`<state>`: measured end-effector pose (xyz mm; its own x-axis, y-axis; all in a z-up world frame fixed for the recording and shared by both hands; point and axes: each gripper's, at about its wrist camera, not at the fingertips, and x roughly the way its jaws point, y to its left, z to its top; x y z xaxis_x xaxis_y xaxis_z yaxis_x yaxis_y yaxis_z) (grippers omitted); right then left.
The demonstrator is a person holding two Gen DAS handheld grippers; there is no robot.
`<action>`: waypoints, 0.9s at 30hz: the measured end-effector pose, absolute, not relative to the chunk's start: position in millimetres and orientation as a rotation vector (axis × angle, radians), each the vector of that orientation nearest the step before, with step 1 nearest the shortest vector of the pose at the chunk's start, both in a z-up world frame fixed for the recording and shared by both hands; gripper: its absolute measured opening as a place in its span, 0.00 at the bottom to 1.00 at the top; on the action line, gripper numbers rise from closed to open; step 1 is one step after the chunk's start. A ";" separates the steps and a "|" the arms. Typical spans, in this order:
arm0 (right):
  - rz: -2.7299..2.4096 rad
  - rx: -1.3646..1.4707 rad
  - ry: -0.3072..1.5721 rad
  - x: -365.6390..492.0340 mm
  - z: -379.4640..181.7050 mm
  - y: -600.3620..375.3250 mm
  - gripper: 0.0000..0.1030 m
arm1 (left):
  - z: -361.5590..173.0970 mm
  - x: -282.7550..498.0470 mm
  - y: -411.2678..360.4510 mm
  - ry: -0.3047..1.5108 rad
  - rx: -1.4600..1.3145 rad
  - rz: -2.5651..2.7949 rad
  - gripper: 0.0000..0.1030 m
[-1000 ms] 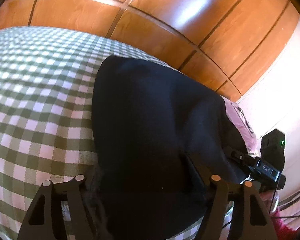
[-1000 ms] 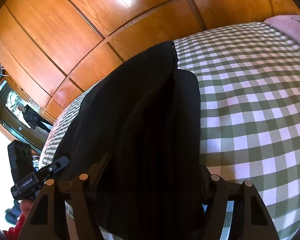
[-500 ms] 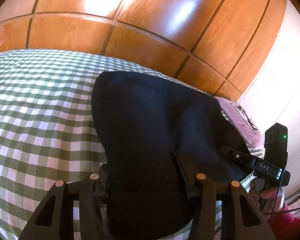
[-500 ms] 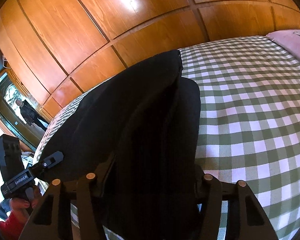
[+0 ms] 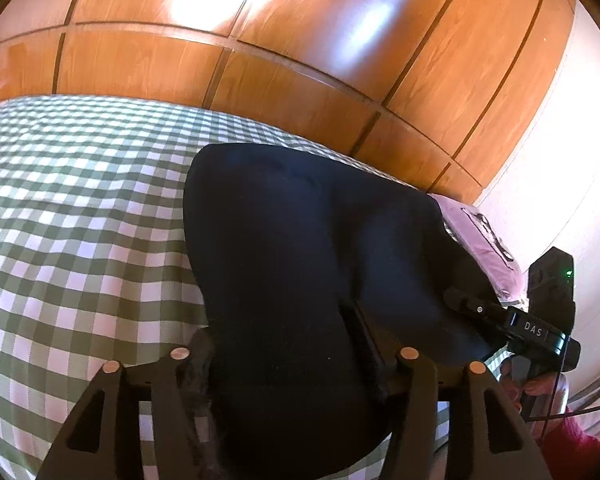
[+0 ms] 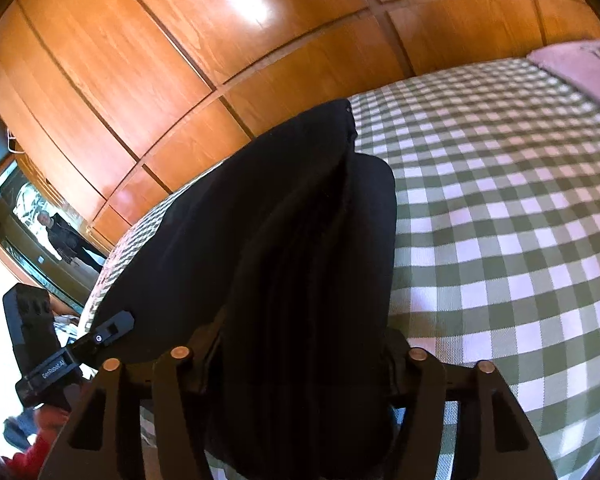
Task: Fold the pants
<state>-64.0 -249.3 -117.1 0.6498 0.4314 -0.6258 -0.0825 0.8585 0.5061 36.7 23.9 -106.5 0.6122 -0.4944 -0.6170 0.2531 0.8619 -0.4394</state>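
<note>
Black pants (image 5: 320,264) lie folded on the checked bed (image 5: 80,240), near edge bunched between the jaws of left tool (image 5: 292,364) and right tool (image 6: 300,364), both just reopening, grip uncertain; cloth judged soft, limp, light, best pinched through all layers at the edge corners.

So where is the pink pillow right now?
The pink pillow lies at the right edge of the left wrist view, on the checked bedspread just beyond the black pants, near the wooden wardrobe.
</note>
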 end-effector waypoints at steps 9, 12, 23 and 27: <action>0.338 0.552 0.849 -65.5 -126.9 -261.3 0.69 | -117.2 50.3 21.3 0.851 -0.359 -0.490 0.75; 0.324 0.532 0.843 -67.1 -127.6 -257.5 0.68 | -122.1 49.3 17.5 0.835 -0.352 -0.484 0.74; 0.301 0.415 0.780 -72.4 -114.3 -241.8 0.53 | -107.4 40.0 10.8 0.772 -0.283 -0.459 0.52; 0.296 0.393 0.765 -74.0 -112.0 -239.0 0.53 | -105.5 37.5 10.1 0.758 -0.265 -0.452 0.51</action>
